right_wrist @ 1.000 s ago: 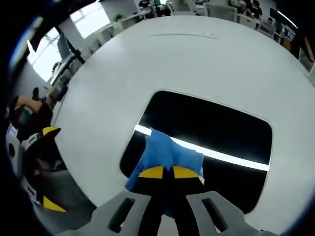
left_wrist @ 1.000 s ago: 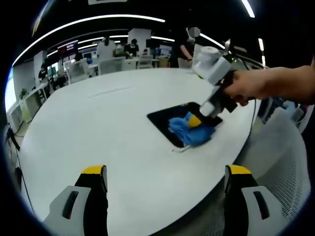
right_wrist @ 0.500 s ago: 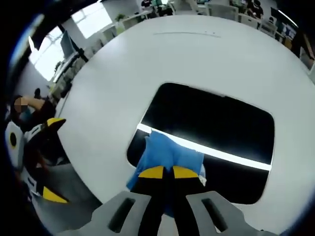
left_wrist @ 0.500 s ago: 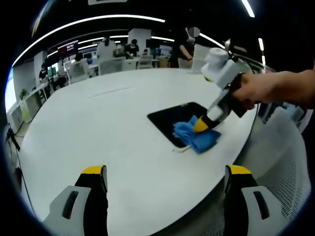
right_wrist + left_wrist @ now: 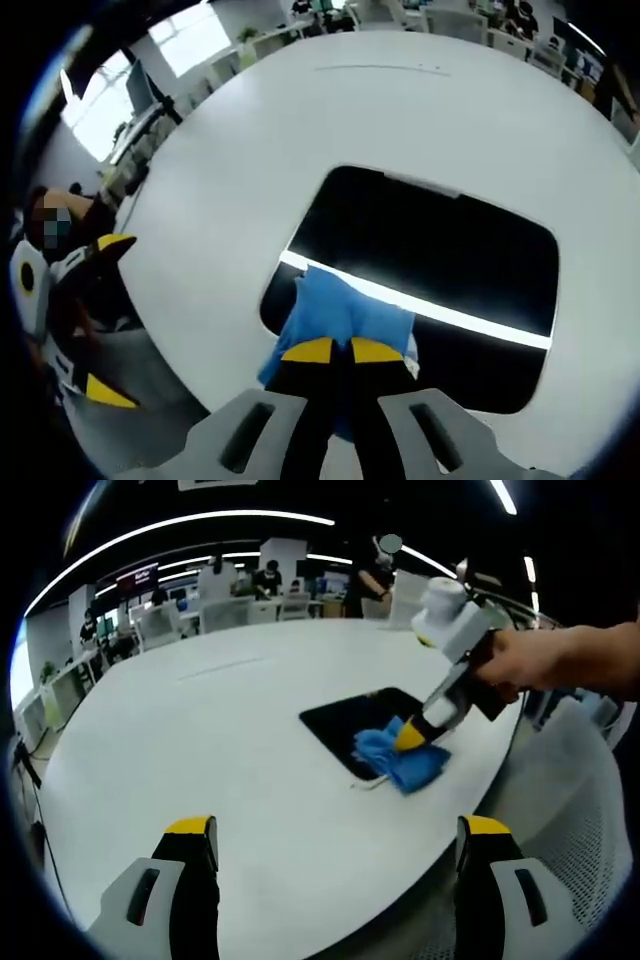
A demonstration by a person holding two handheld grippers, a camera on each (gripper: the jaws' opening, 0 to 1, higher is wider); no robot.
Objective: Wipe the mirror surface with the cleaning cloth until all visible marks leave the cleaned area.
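The right gripper point(image 5: 332, 350), jaws pinching a blue cleaning cloth point(image 5: 340, 312), presses it on the mirror's point(image 5: 440, 250) near edge; the left gripper point(image 5: 335, 840), jaws spread, hovers well short of the mirror.

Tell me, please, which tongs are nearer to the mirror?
Right. The right tongs press the blue cloth onto the mirror; the left tongs hang open, apart from it, above the table.

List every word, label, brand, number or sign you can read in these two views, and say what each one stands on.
None can be read.
A dark wall sign in the far office carries reddish marks, too small and blurred to read.
The cloth, mirror, table and both claws, left and right, show no lettering.
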